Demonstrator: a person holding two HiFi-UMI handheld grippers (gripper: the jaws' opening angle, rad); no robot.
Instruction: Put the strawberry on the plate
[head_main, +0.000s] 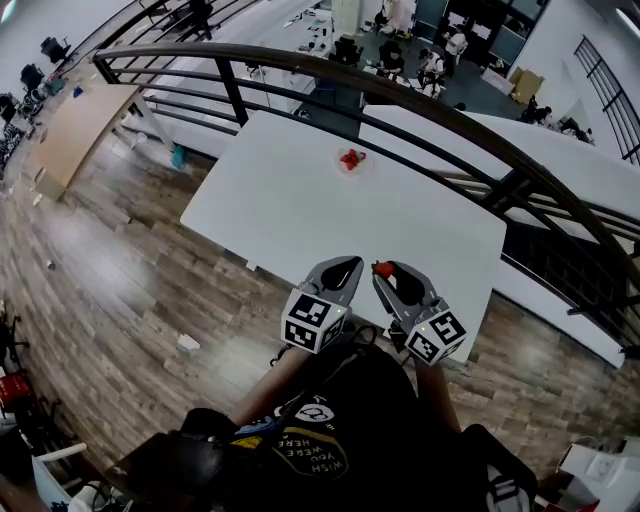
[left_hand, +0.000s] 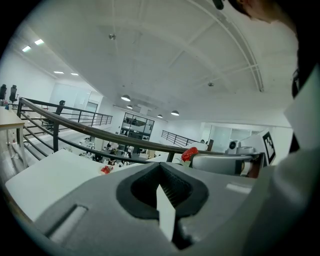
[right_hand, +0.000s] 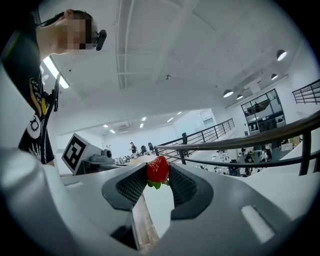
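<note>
**STATUS: STRAWBERRY GRIPPED, PLACEMENT OUTSTANDING**

The strawberry (right_hand: 158, 170) is pinched at the very tips of the right gripper (right_hand: 158, 176). Its red body stands up between the two ribbed pads and its green leaves point down into the jaw gap. In the head view this gripper is held over the 6 o'clock edge of the table (head_main: 260, 210), so the fruit is in the air and clear of the surface.

The left gripper (head_main: 350, 264) sits just beside the right one, at its 9 o'clock. Its jaws are pressed together at the tips with nothing between them.

The plate (head_main: 364, 170) lies toward the 12 o'clock side of the table, well apart from both grippers. A red item (head_main: 351, 158) already rests on it, probably another strawberry, but it is too small to confirm. A railing (head_main: 400, 85) runs beyond the table's far edge.

Progress, as judged: pick-up is complete. Remaining steps are to carry the strawberry toward 12 o'clock, lower it over a bare part of the plate, and spread the right jaws. Roughly half the task is left.
</note>
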